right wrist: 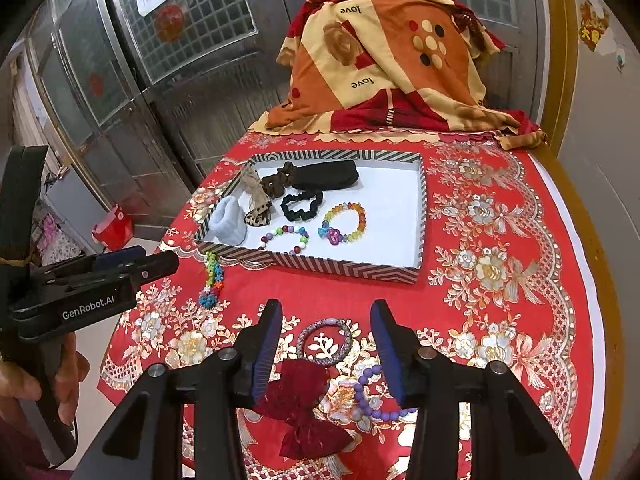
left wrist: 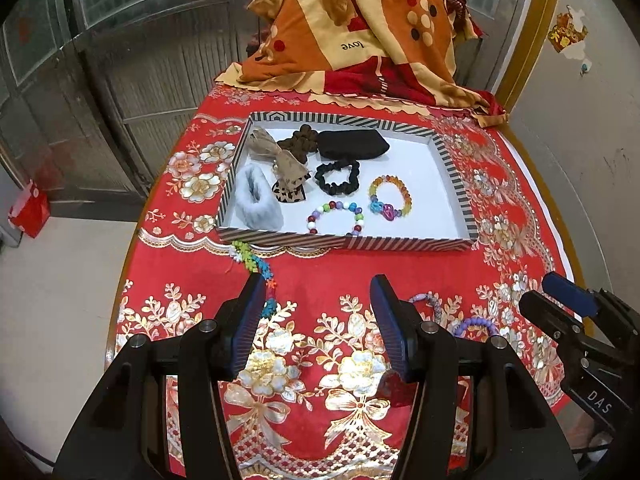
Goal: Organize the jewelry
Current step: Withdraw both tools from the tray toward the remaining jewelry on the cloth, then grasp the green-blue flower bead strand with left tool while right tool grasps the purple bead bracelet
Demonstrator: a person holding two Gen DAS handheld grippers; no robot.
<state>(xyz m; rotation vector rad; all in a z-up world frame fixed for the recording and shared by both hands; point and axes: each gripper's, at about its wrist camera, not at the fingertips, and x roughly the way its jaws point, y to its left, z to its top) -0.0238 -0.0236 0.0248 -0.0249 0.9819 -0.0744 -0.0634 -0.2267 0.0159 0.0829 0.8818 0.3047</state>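
1. Left gripper [left wrist: 318, 320]: fingers apart, nothing held; star bracelet [right wrist: 211, 280] lies just left of it, near the tray [left wrist: 348, 243].
2. Right gripper [right wrist: 324, 344]: fingers apart over the red bow [right wrist: 304, 408].
3. The bow looks soft and light; pinch its knot.

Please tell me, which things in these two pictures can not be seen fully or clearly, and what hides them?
- Purple bead bracelet: right wrist view, one end behind the right finger; left wrist view, mostly behind the left gripper.
- Dark red bow: right wrist view, left edge under the finger; barely visible in the left wrist view.
- Object under the patterned cloth: covered in both views.
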